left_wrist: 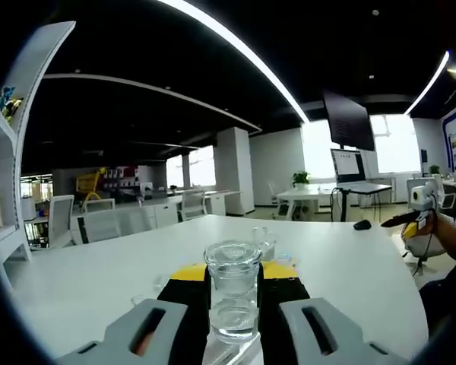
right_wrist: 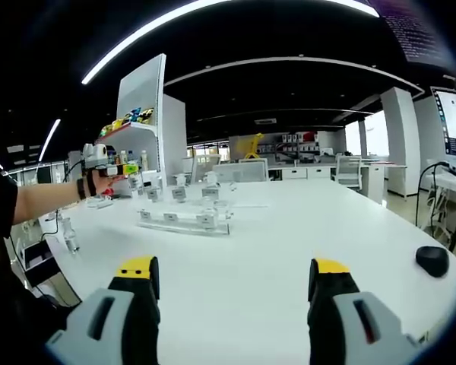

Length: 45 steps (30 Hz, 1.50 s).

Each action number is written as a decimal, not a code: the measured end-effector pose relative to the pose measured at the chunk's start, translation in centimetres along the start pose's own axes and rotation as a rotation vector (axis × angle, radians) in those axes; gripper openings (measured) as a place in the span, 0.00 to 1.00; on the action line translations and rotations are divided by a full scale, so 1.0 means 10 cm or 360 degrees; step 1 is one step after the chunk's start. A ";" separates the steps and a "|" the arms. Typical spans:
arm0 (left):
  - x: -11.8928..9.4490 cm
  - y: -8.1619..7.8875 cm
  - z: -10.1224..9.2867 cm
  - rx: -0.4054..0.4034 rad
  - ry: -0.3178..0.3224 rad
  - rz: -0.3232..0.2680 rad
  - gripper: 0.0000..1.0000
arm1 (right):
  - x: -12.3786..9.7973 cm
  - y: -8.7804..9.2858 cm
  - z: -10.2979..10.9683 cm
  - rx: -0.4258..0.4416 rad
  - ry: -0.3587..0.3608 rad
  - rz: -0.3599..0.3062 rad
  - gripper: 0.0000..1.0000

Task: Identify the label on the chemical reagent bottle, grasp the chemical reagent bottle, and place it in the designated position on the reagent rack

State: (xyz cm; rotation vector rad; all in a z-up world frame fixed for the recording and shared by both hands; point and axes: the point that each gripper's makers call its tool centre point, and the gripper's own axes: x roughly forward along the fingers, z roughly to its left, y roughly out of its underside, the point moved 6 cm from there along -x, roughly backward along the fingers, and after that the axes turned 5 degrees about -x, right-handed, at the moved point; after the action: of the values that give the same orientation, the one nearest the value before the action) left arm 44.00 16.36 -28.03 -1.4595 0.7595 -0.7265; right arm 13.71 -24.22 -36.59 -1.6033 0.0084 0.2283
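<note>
Now, in the left gripper view, my left gripper pinches a clear glass reagent bottle upright between its yellow-tipped jaws, above the white table; no label on it is readable; my right gripper shows far right; in the right gripper view, its jaws stand spread with nothing between, pointing over the table toward the reagent rack, whose tags are too small to read; my left arm reaches out at left.
</note>
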 end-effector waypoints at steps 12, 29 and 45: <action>0.08 0.08 0.03 0.0032 0.0006 0.0000 0.23 | 0.00 0.00 -0.02 -0.0011 0.0009 0.0010 0.77; 0.17 0.22 0.08 0.0058 -0.0008 0.0017 0.23 | 0.00 0.00 -0.04 -0.0028 0.0022 0.0027 0.77; 0.22 0.36 0.18 0.0061 -0.0045 0.0037 0.23 | 0.03 0.01 -0.03 -0.0041 0.0022 0.0050 0.77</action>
State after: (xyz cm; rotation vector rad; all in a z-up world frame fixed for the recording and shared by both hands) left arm 46.60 15.62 -31.69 -1.4214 0.7356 -0.6980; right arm 14.03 -24.50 -36.75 -1.6310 0.0411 0.2426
